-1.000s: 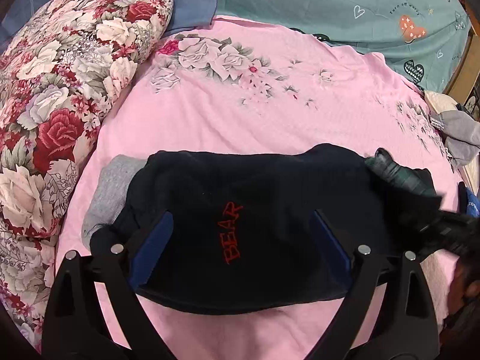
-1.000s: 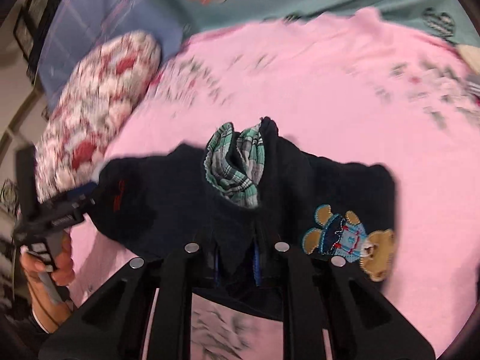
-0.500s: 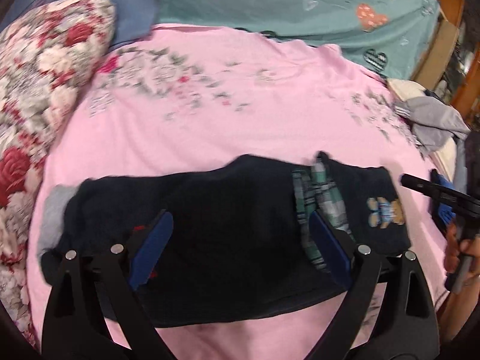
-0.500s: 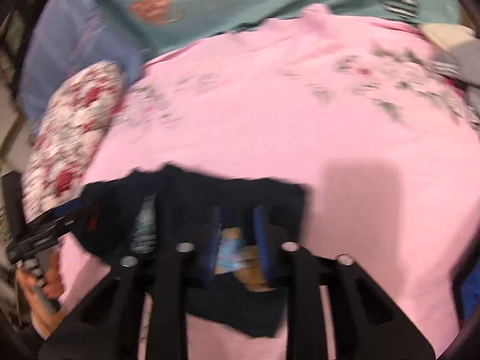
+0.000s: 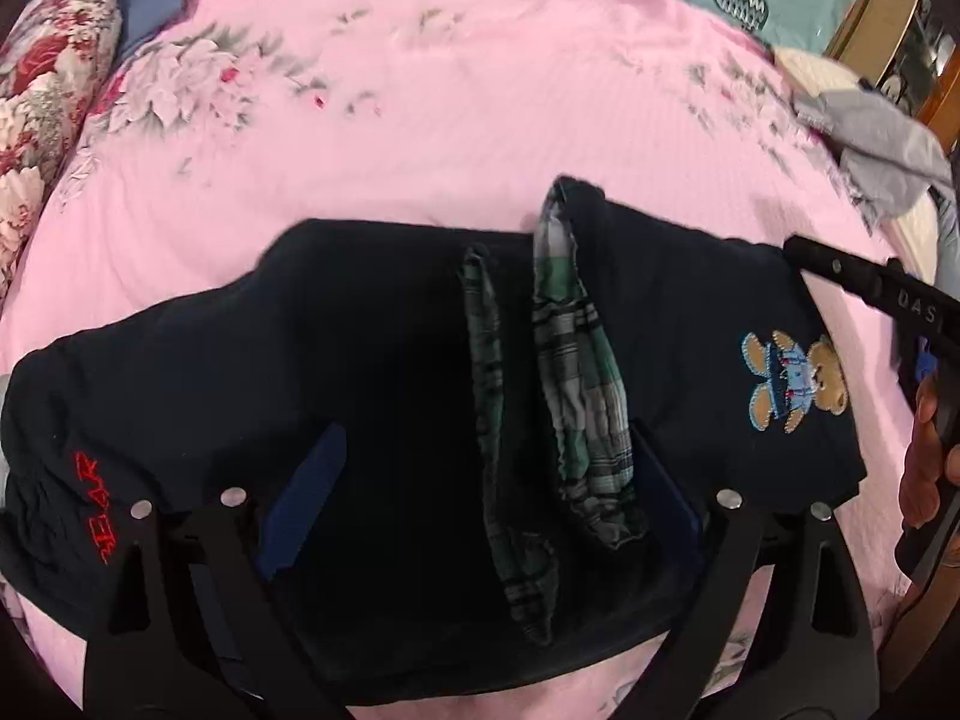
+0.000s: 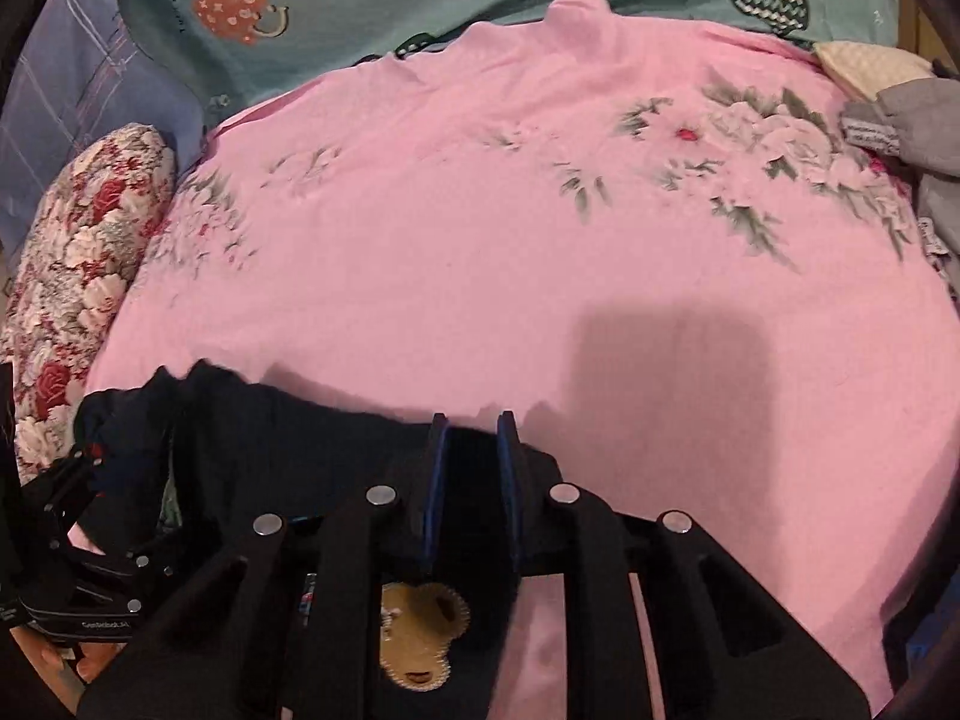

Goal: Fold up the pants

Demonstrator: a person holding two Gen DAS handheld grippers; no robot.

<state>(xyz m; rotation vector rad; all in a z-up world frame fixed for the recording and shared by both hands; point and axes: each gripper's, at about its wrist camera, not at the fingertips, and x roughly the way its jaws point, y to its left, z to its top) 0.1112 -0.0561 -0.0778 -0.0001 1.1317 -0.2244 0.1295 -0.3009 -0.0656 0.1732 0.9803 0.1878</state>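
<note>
Pants location: the dark navy pants [image 5: 372, 372] lie across the near part of the pink floral sheet [image 5: 456, 120], long axis running left to right. The bear patch [image 5: 792, 384] is at the right end and the red lettering [image 5: 99, 504] at the left end.
Exposed lining: two strips of green plaid lining [image 5: 576, 360] show near the middle, turned outward.
Risk, slip: the right gripper [image 6: 471, 480] holds only a narrow bite of fabric at the right edge. A fast pull would likely draw the cloth out of the pads.
Risk, uneven fold: the left end is unsecured. Dragging from the right alone would probably bunch the cloth and leave the lining showing.
Risk, snag: the left gripper's fingers [image 5: 306, 498] sit low over the cloth and could catch a layer when they descend.
Left gripper [image 5: 480, 492] state: jaws spread wide, holding nothing, poised over the middle of the pants.
Right gripper state: jaws nearly together with dark fabric between them; apparently clamped on the pants, though the contact is partly hidden.
Right gripper pose: low, at the right edge of the pants, pointing across the sheet.
Surroundings: floral pillow [image 5: 42, 96] far left, grey garment [image 5: 882, 162] far right.
</note>
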